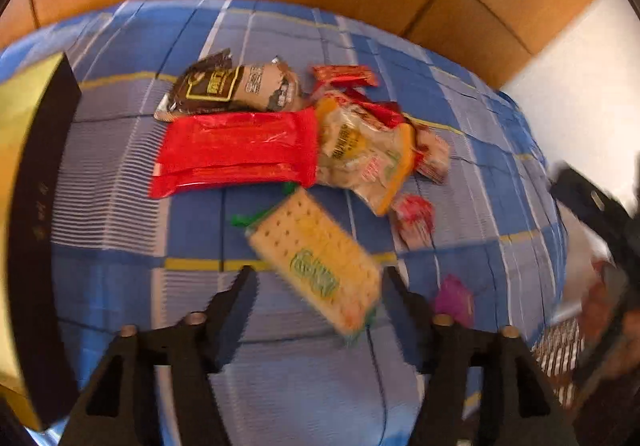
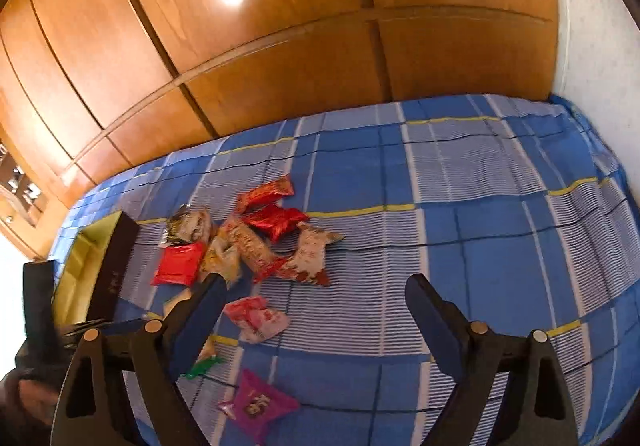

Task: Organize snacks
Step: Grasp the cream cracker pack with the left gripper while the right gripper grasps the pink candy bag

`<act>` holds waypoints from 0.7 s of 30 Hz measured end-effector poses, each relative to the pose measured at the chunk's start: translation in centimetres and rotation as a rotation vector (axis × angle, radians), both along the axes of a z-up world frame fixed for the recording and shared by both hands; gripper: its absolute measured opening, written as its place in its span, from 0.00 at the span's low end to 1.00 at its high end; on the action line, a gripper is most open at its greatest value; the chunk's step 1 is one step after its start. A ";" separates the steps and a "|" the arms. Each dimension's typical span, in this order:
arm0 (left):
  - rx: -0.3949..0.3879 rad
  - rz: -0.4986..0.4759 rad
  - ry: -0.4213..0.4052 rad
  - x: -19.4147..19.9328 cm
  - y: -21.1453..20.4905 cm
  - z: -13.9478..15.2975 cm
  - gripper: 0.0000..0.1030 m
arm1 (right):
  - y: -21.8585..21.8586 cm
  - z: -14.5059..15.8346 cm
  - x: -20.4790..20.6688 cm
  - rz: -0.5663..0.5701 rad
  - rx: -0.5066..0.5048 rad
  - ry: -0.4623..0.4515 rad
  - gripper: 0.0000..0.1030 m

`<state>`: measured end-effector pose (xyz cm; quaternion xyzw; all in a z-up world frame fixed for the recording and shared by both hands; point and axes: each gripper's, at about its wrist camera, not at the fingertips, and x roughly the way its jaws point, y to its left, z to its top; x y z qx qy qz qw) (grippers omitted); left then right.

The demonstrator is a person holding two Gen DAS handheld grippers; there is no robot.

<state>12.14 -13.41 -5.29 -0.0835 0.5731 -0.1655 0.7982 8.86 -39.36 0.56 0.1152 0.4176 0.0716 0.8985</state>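
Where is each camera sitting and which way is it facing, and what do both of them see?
Left wrist: sits on the left gripper, angled down at the cracker packet on the blue checked bedspread; both its black fingers show, apart around the packet.
Right wrist: sits on the right gripper, looking across the bedspread toward the wooden wardrobe; its fingers show wide apart, nothing between them.
Shared: the snack pile, the red packet, the purple packet and the black box.
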 end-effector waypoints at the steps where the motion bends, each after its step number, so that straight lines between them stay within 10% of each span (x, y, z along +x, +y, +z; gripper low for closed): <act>1: -0.001 0.021 0.016 0.5 -0.5 -0.4 0.69 | 0.2 -0.1 0.0 0.008 0.001 0.006 0.90; 8: 0.163 0.010 -0.059 1.1 -3.5 -1.7 0.67 | 1.5 -0.2 0.2 0.078 -0.045 0.016 0.90; 13: 0.157 -0.084 -0.112 -1.3 -2.7 -1.2 0.50 | 3.4 -1.4 0.8 0.188 -0.071 0.085 0.81; 21: 0.176 -0.146 -0.190 -4.4 1.7 -1.9 0.50 | 5.3 -5.5 1.6 0.289 -0.070 0.316 0.78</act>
